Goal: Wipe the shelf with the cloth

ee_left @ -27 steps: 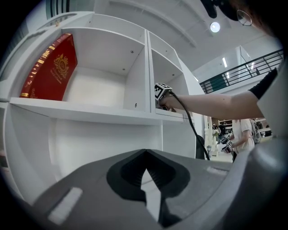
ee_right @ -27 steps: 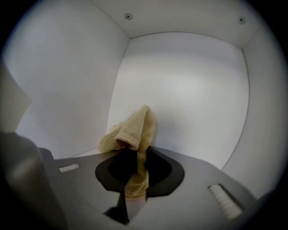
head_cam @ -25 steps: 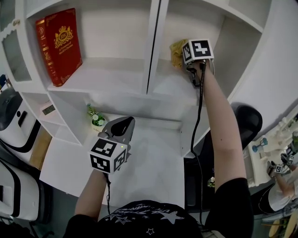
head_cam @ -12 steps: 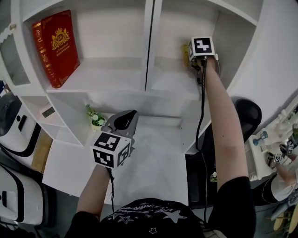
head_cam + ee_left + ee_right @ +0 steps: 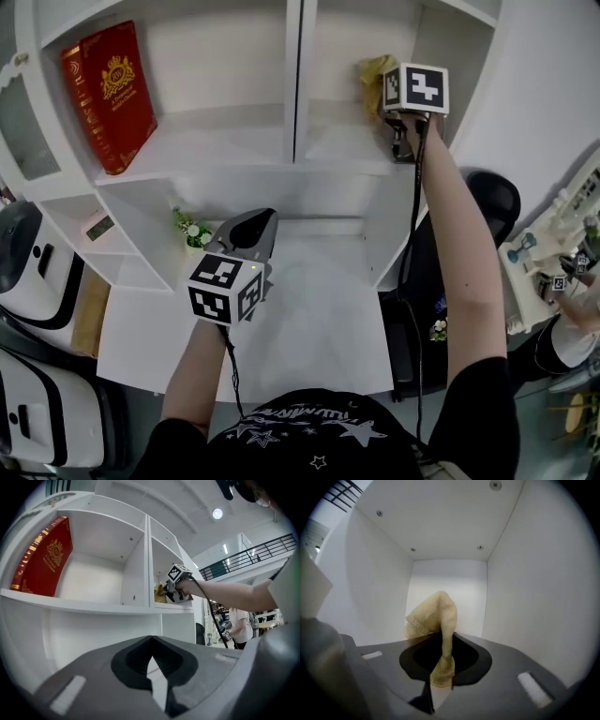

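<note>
A white shelf (image 5: 234,150) with upright dividers fills the far half of the head view, split into open compartments. Below and nearer lies a white desk (image 5: 319,319), with a black chair (image 5: 492,202) at its right edge.

A red book (image 5: 105,94) with gold print stands leaning in the far left compartment, resting on that board.

The right gripper (image 5: 398,94) is held out at arm's length into the far right compartment, against its right wall. Its own view shows the 2 jaws clenched on a yellow cloth (image 5: 436,616): a narrow strip is pinched between them, and the rest bunches up beyond the tips towards the back wall of the shelf (image 5: 450,527). In the head view the cloth (image 5: 375,70) shows just left of the marker cube, above the compartment's board. Whether it touches the board cannot be told.

The left gripper (image 5: 248,230) hangs over the desk, near the shelf's lower part. Its jaws are pressed together at the tips with nothing between them.

A small potted plant (image 5: 192,230) sits on the desk just left of the left gripper.
</note>
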{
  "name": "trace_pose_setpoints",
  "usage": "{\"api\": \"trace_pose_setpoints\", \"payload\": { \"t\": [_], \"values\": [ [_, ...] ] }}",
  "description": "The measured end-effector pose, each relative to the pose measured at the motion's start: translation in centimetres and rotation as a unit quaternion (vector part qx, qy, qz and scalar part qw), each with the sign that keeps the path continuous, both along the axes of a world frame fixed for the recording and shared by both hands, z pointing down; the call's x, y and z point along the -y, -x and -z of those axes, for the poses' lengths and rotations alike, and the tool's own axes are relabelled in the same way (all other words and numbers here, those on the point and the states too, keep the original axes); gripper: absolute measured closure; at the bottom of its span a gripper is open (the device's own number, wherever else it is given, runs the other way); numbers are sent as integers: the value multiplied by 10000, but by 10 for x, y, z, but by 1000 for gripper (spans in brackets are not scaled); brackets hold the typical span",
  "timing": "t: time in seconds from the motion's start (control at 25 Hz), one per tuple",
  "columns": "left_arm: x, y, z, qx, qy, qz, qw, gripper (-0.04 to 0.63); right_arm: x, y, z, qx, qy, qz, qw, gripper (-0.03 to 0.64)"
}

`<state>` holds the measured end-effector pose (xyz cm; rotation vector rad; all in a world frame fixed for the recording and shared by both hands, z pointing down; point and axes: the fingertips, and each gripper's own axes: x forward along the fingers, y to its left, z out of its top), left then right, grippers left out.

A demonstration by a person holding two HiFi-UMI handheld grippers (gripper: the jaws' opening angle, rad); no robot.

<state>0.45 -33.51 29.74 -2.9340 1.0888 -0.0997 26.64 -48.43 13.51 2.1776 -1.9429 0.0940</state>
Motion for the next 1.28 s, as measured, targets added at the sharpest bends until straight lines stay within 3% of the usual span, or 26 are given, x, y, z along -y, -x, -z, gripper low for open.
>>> {"api": "trace_pose_setpoints", "payload": {
  "t": [0.4,0.64,0.84,1.28],
  "values": [
    [-29,-3,-12,-79,111,-739,9972,584,-122,48,10,240,-924,260,9951,540],
    [-43,-9,-32,30,74,-972,9952,584,-202,74,-5,355,-1393,694,9872,540],
    [-69,-11,-64,196,226,-1068,9938,584,-250,86,-54,476,-1359,1030,9842,540],
    [-155,7,-130,491,705,-468,9952,584,-349,106,-204,844,-840,1426,9826,540]
  ]
}}
